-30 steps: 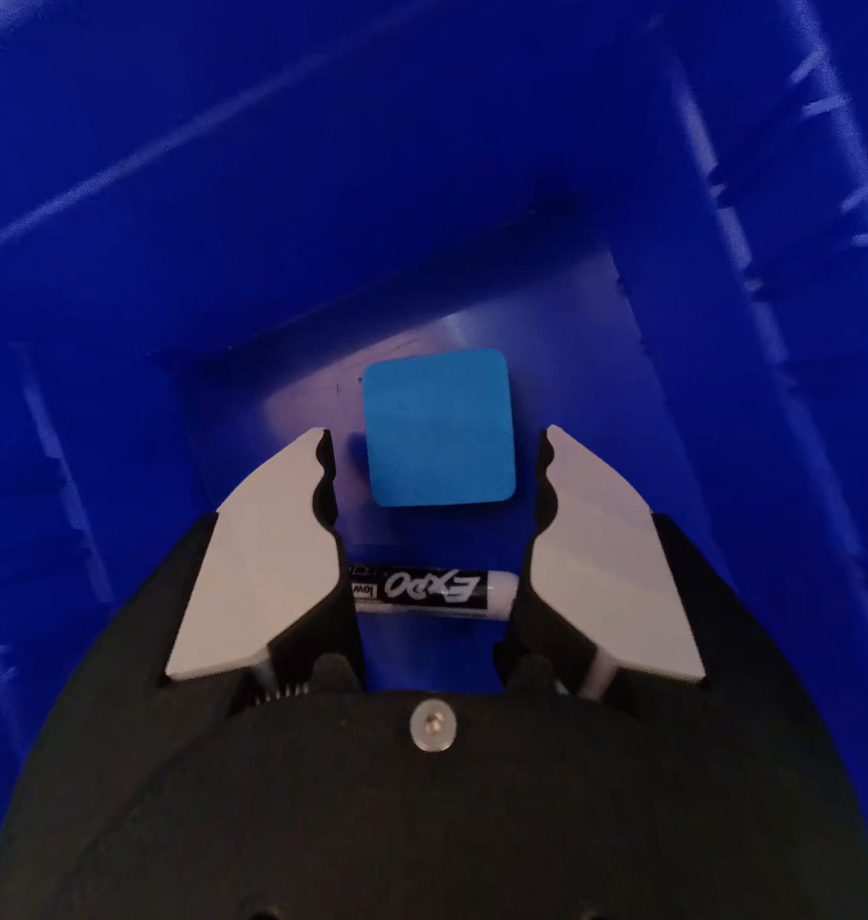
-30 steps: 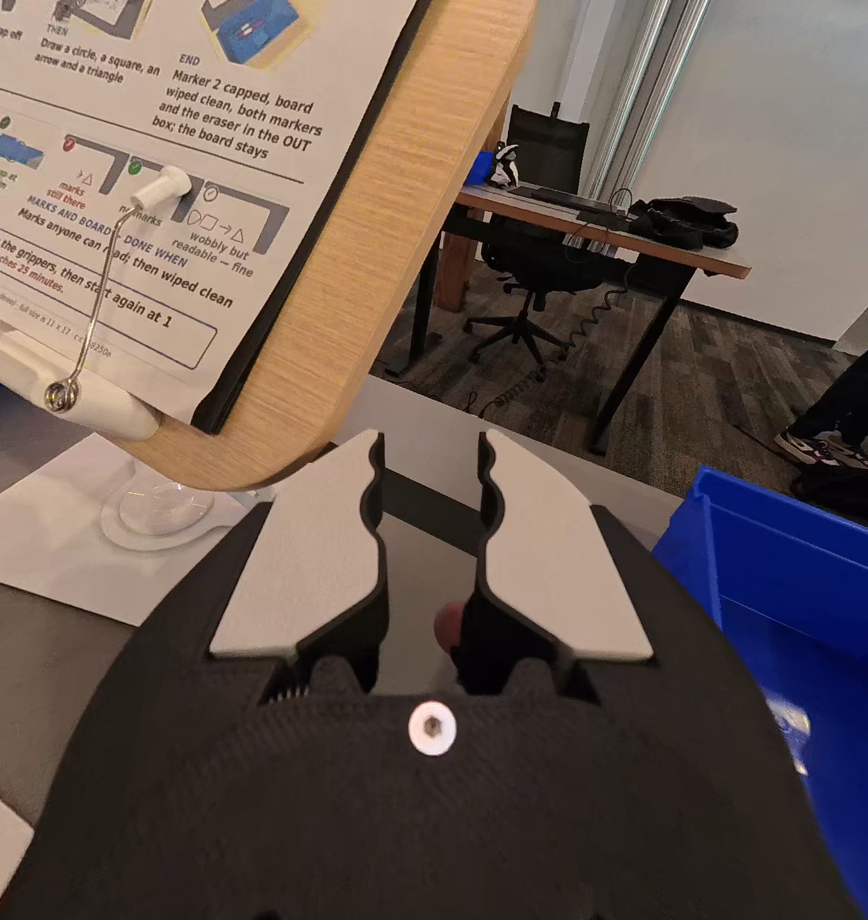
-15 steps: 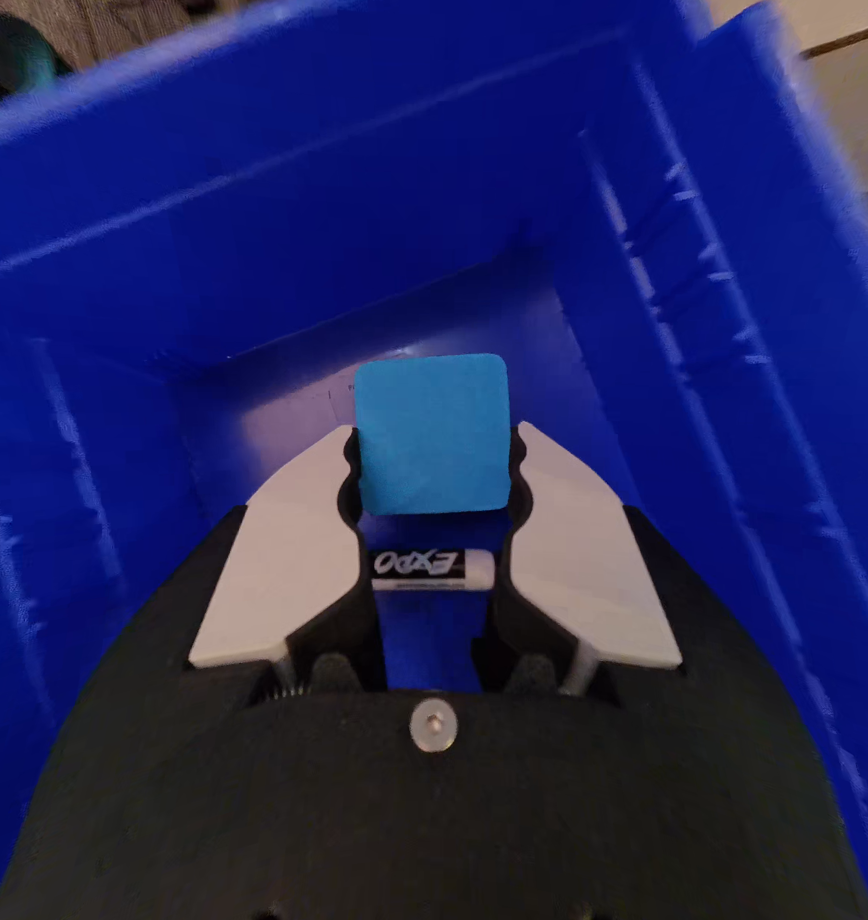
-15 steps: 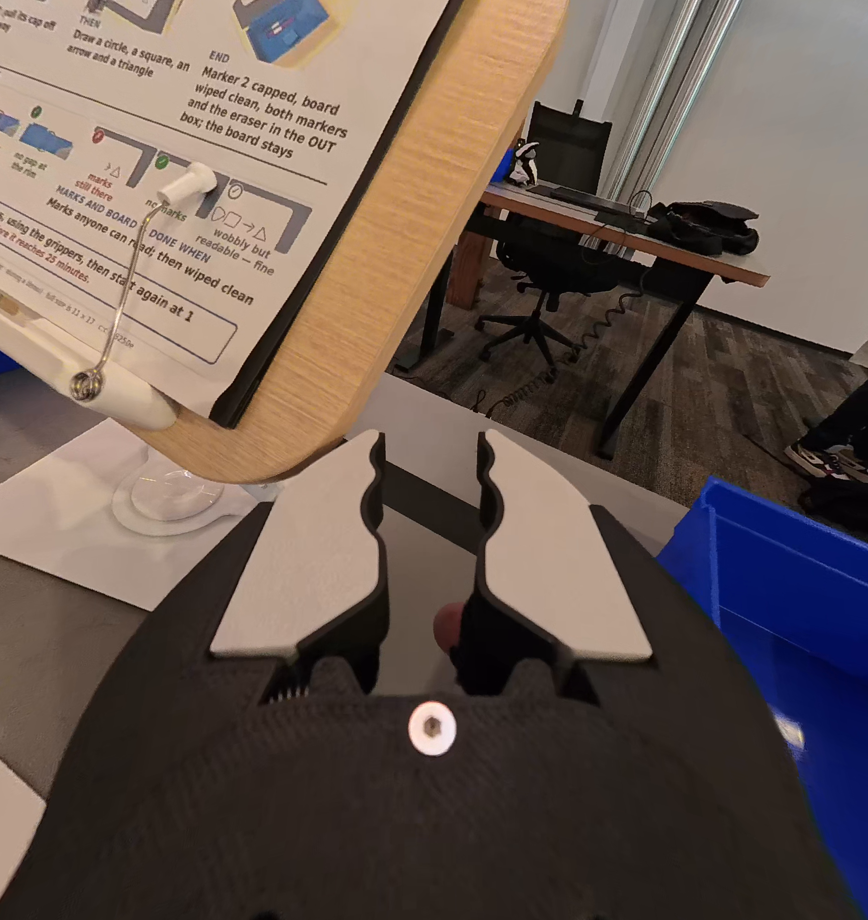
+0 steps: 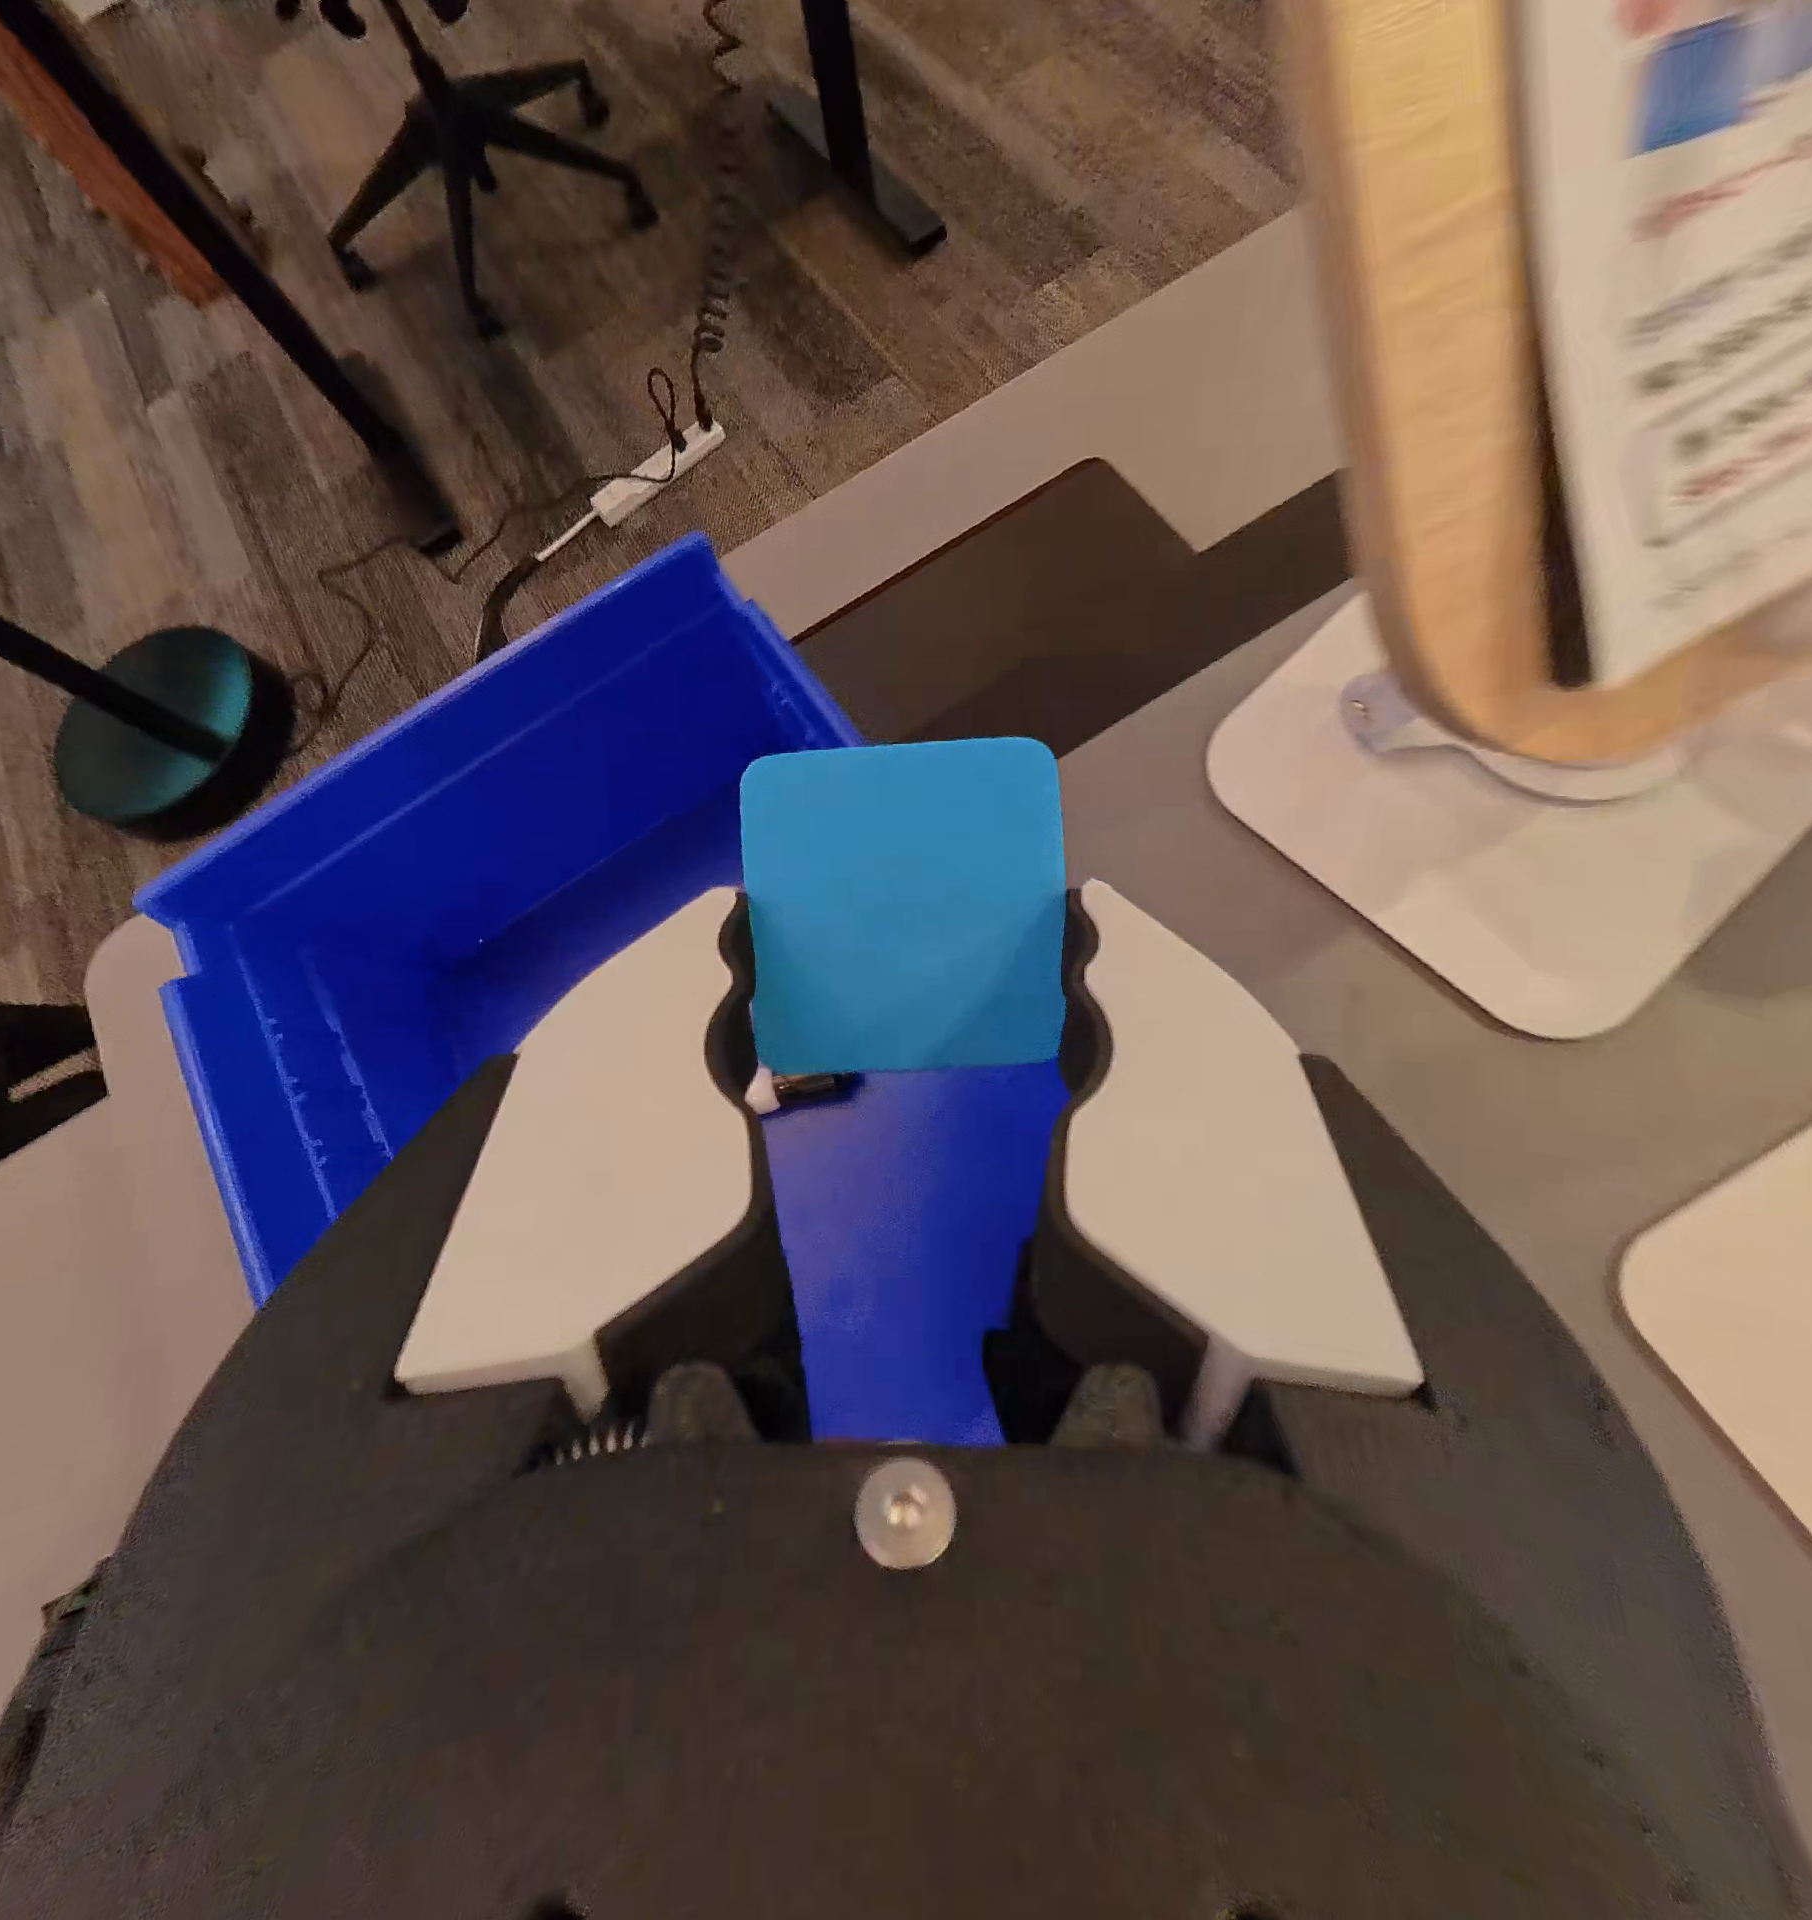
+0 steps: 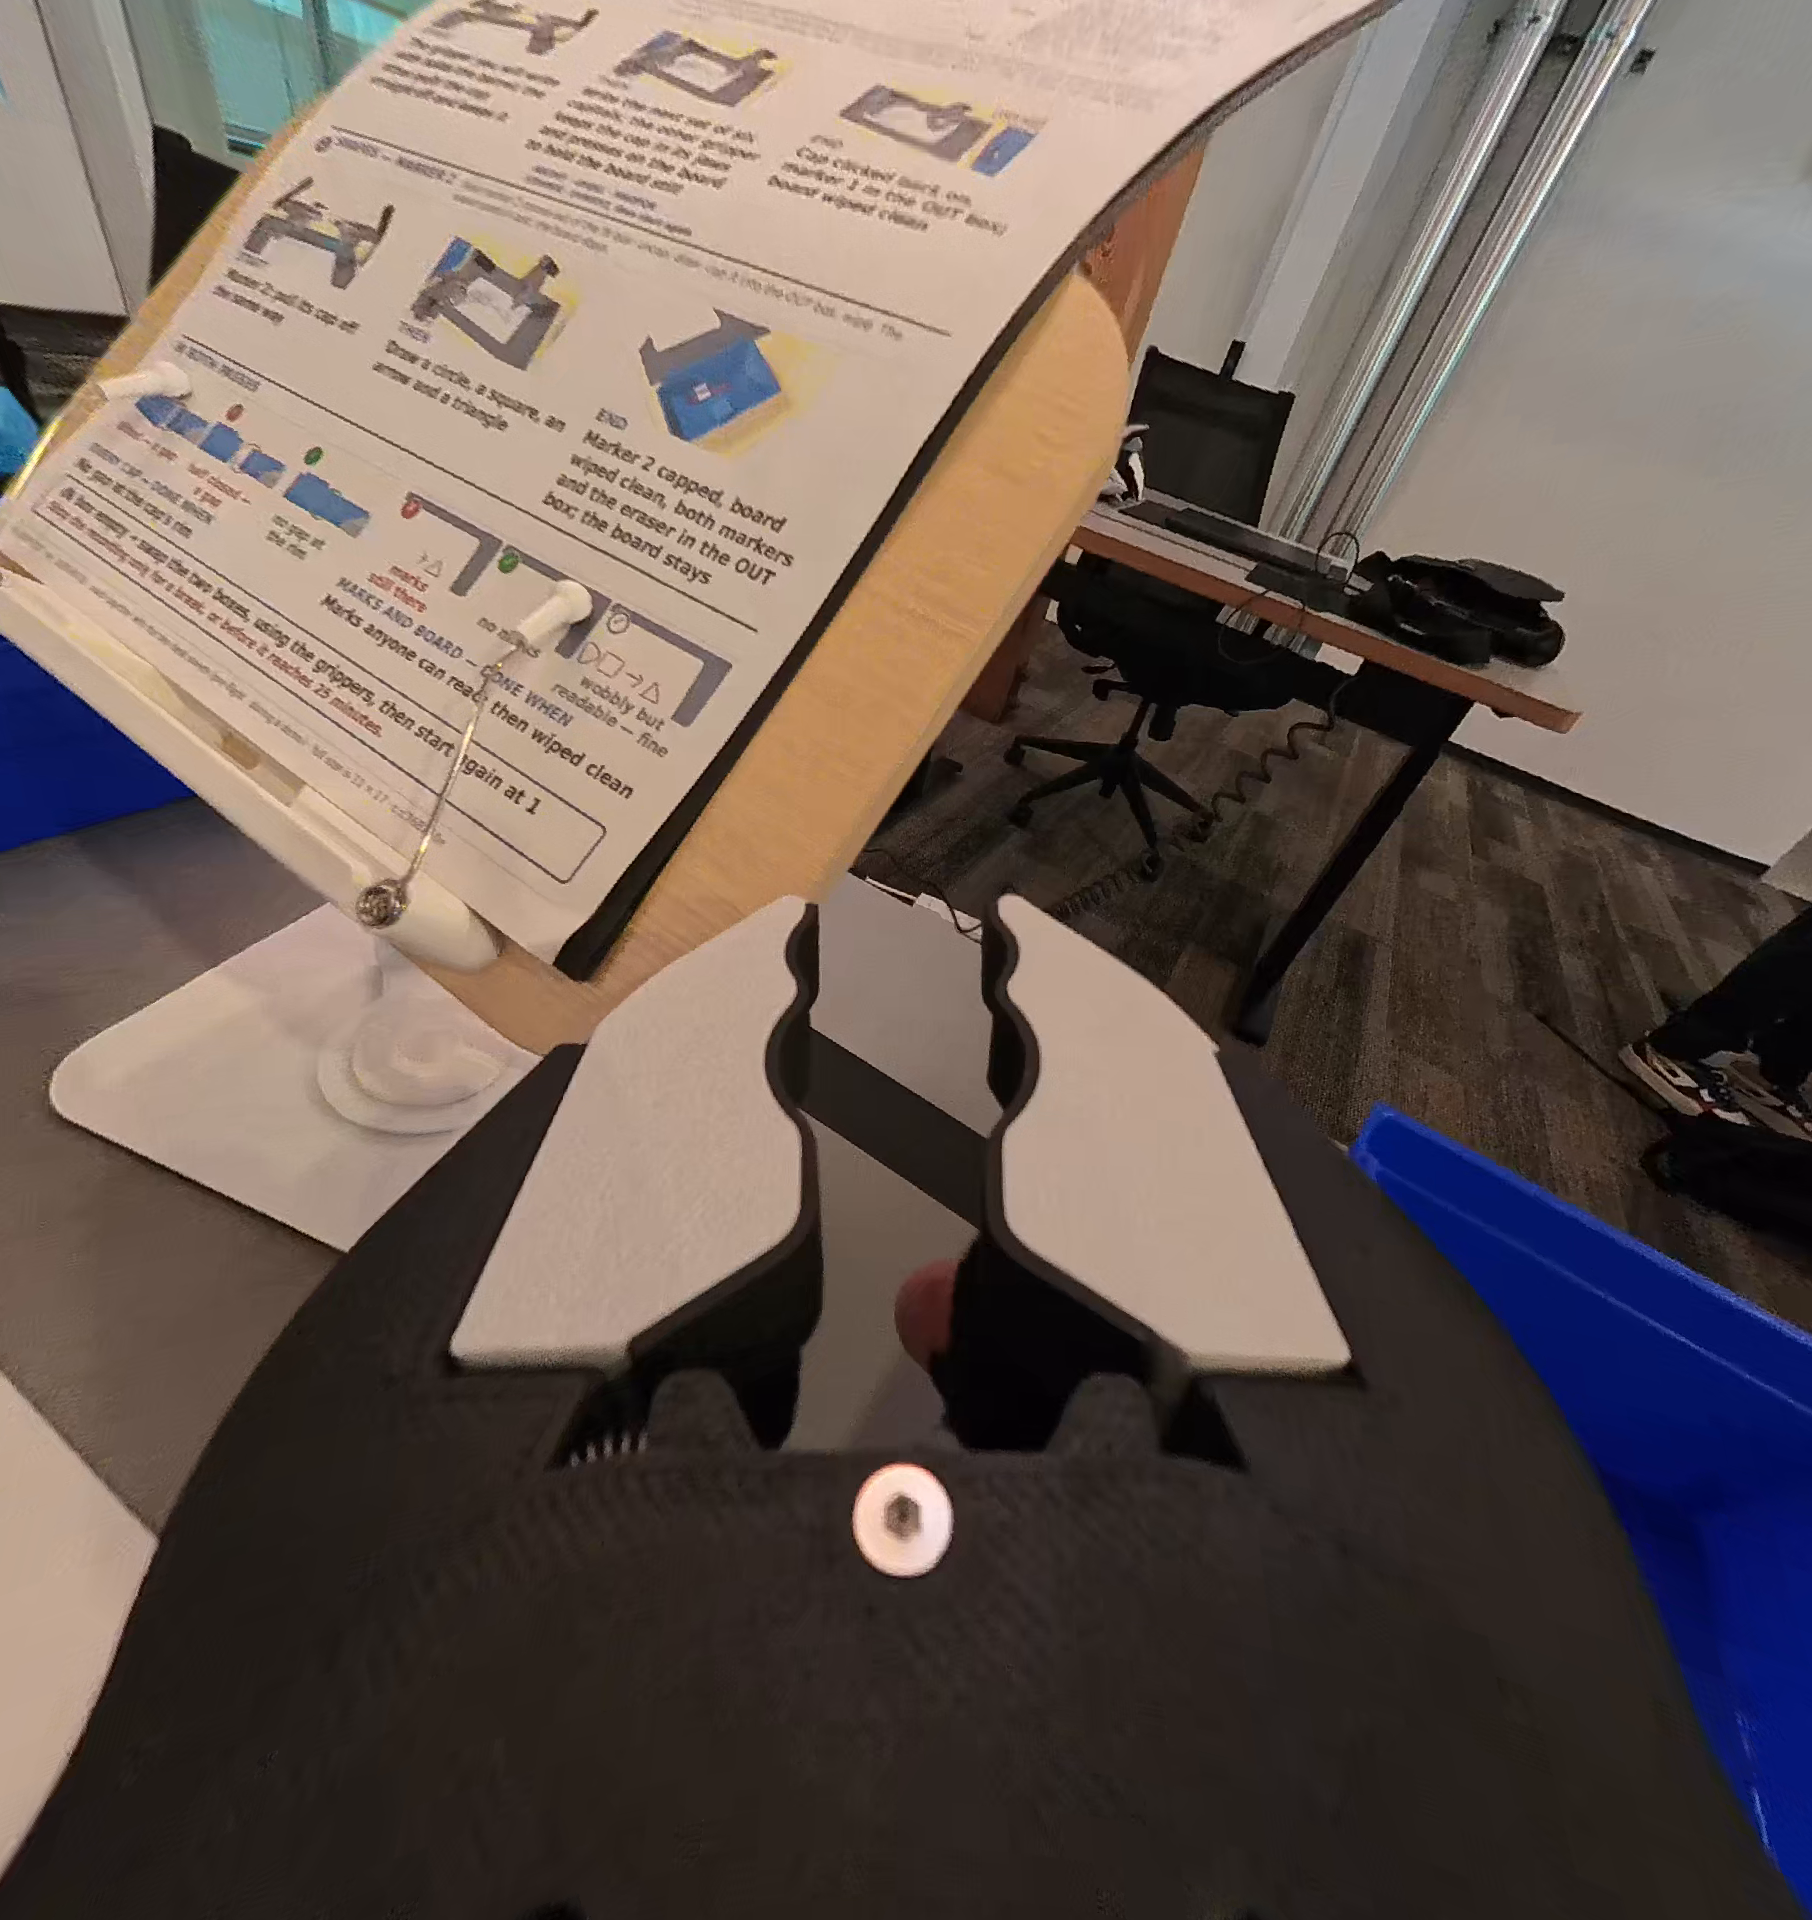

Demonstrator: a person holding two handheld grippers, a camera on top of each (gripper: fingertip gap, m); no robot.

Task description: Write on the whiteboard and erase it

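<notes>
Above the blue bin (image 5: 445,862), the left gripper (image 5: 904,971) now carries the light-blue eraser (image 5: 902,904) clear of the walls; a second ago that eraser lay flat on the bin floor with the jaws spread wide on either side. Both jaws are now clamped against its side edges, and the pad stands up out of them. One marker (image 5: 808,1087) remains down in the bin (only a sliver shows under the eraser's lower edge). The view has swung out to take in the table (image 5: 1245,790) and the document stand (image 5: 1442,436) holding a printed sheet.

The right gripper (image 6: 900,971) hangs over the table near that stand, jaws parted with nothing between them, a little narrower than before.

With the eraser lifted out, the wiping step looks ready to start; the board itself cannot be identified for sure.
</notes>
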